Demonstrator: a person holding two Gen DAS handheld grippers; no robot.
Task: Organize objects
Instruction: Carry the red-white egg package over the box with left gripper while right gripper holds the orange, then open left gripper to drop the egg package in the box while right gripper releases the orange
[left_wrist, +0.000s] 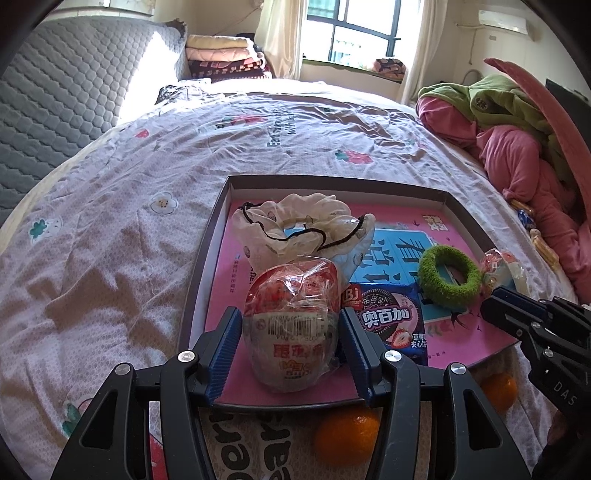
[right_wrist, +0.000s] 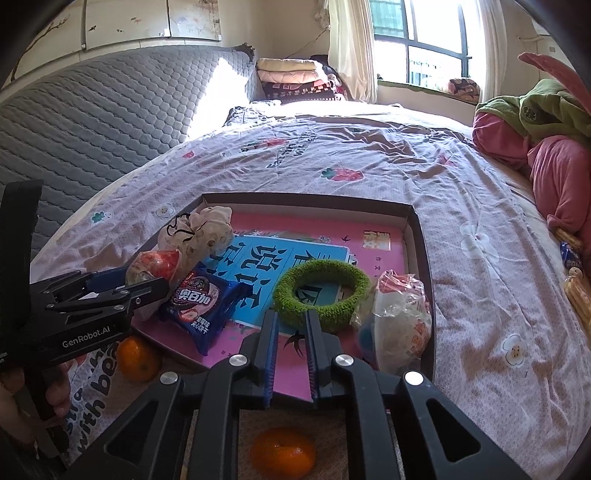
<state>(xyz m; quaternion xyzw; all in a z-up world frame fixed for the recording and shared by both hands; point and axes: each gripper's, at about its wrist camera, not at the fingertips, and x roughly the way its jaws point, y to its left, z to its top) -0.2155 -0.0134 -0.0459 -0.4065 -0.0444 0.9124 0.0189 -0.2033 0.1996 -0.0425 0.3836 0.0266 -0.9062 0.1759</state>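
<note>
A shallow box tray (left_wrist: 207, 258) (right_wrist: 421, 236) with a pink printed floor lies on the bed. In it are a cream drawstring pouch (left_wrist: 295, 221) (right_wrist: 207, 229), a blue cookie packet (left_wrist: 388, 317) (right_wrist: 203, 299), a green fuzzy ring (left_wrist: 448, 275) (right_wrist: 321, 291) and a wrapped snack (right_wrist: 402, 317) at the right wall. My left gripper (left_wrist: 290, 325) (right_wrist: 140, 280) is shut on a red-and-white wrapped snack (left_wrist: 295, 317) over the tray's near left part. My right gripper (right_wrist: 291, 325) (left_wrist: 495, 299) is empty with a narrow gap between its fingers, just short of the green ring.
Two oranges (left_wrist: 347, 435) (right_wrist: 282, 456) (right_wrist: 136, 354) lie on the bedsheet in front of the tray. Pink and green clothes (left_wrist: 517, 140) pile up at the right, with small snack packets (right_wrist: 572, 273) beside them. A grey quilted headboard (right_wrist: 92, 122) stands at the left.
</note>
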